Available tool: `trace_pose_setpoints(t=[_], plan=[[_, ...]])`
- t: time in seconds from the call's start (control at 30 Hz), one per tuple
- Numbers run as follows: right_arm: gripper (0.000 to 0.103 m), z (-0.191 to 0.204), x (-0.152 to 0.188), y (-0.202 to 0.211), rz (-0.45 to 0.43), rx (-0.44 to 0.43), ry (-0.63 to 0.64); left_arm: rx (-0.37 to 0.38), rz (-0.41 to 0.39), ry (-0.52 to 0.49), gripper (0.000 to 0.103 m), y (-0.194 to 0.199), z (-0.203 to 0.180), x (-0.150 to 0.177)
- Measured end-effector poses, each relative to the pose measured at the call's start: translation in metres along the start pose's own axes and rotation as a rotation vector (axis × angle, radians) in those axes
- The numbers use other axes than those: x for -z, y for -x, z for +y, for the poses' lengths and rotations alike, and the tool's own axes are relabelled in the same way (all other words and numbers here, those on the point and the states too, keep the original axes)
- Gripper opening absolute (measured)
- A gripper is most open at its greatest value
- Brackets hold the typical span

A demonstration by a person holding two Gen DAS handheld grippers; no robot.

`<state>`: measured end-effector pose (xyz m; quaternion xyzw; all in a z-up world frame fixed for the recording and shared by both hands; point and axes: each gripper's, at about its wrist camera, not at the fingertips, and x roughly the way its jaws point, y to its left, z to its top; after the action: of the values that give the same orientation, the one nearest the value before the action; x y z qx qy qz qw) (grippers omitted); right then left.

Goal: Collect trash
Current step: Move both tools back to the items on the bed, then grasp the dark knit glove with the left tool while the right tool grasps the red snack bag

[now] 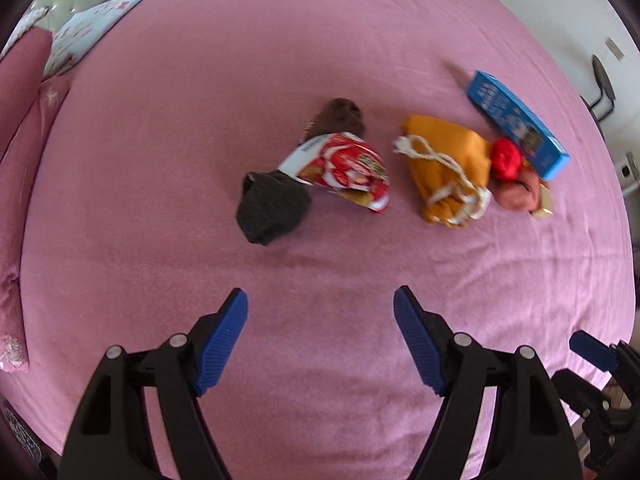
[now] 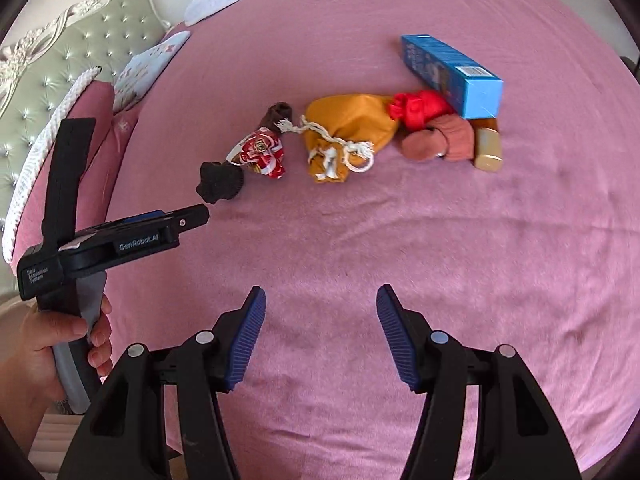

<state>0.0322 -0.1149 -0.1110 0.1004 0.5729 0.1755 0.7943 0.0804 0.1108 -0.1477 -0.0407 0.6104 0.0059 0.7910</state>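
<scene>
- Our left gripper (image 1: 320,300) hung over the pink bed sheet (image 1: 320,40) with its blue pads spread wide and nothing between them.
- Our right gripper (image 2: 320,296) also stood open and empty over bare sheet, its pads a little closer together than the left pair.
- In the right wrist view we saw the left gripper from the side, held by a hand (image 2: 60,344) at the near left edge of the bed; its tip pointed toward the dark sock (image 2: 220,184) and stopped just short of it.
- The red snack wrapper (image 1: 340,168) lay crumpled near the middle of the bed, its long axis running diagonally, white end toward the headboard side.
- It lay ahead of both grippers and well apart from them, nearer the left one.
- The wrapper touched the dark sock at its white end and partly covered a brown sock (image 1: 340,114) behind it.
- Beside it, toward the far right edge, lay a mustard drawstring pouch (image 1: 448,160), a red cloth ball (image 1: 506,156) and a blue box (image 1: 516,120).
- A gold-coloured object (image 2: 488,148) was partly hidden under the box; we could not tell what it was.
- The wrapper's print was too blurred to read.
</scene>
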Motion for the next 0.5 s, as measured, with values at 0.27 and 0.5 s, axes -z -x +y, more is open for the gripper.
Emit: trace_pose_setpoints(t=[0.27,0.5], plan=[[0.058,0.026,-0.059,-0.054,0.064,-0.018,0.091,0.019,0.095,0.113,0.075,-0.073,0.034,-0.039],[0.058,0.041,-0.095,-0.088,0.088,-0.028,0.123,0.062,0.132,0.110,0.052,-0.105,0.041,-0.058]])
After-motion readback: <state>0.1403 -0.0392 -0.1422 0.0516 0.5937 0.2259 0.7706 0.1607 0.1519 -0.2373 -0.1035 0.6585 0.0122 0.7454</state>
